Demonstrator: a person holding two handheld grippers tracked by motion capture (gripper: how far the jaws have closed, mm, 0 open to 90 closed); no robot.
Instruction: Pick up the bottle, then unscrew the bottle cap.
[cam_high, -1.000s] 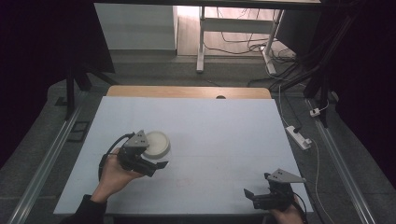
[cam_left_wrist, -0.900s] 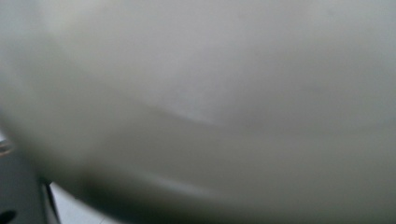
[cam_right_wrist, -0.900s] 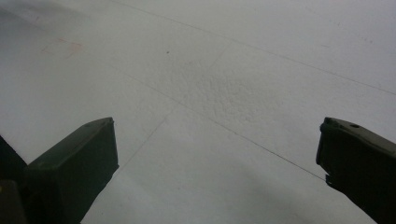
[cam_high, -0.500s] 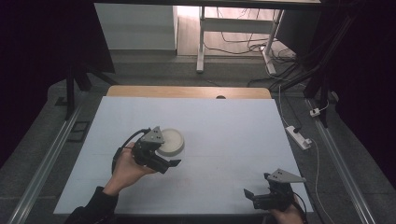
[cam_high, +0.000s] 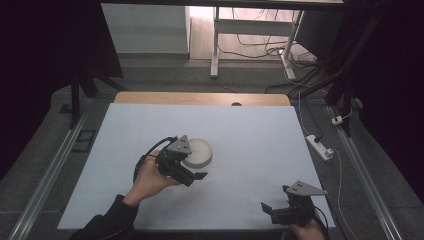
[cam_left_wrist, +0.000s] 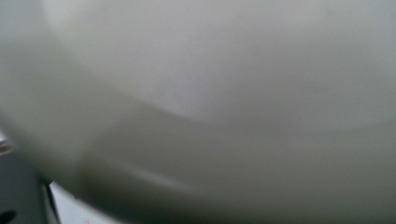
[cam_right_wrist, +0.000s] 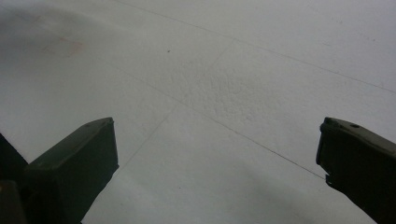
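Looking down from the high view, I see my left hand-held gripper (cam_high: 192, 162) pressed up against a round, shallow white dish (cam_high: 198, 152) that sits on the pale blue-white bench (cam_high: 260, 145), a little left of the bench's middle. My left hand (cam_high: 150, 177) wraps the body of that hand-held gripper from below, its black cable looping just behind. One black jaw reaches out along the near side of the dish; the other is hidden at the rim under the grey three-cornered plate, so the dish seems to sit between the jaws, but I cannot tell whether they are clamped on it. In the left gripper view the white dish (cam_left_wrist: 224, 93) is blurred and very close, its curved wall running across the frame.

My right hand-held gripper (cam_high: 280, 210) rests near the bench's near right corner, well apart from the dish, with my right hand (cam_high: 305, 231) behind it at the edge. In the right gripper view its two black jaws stand wide apart, with nothing between them but the bare textured bench surface (cam_right_wrist: 210, 93), crossed by faint thin lines
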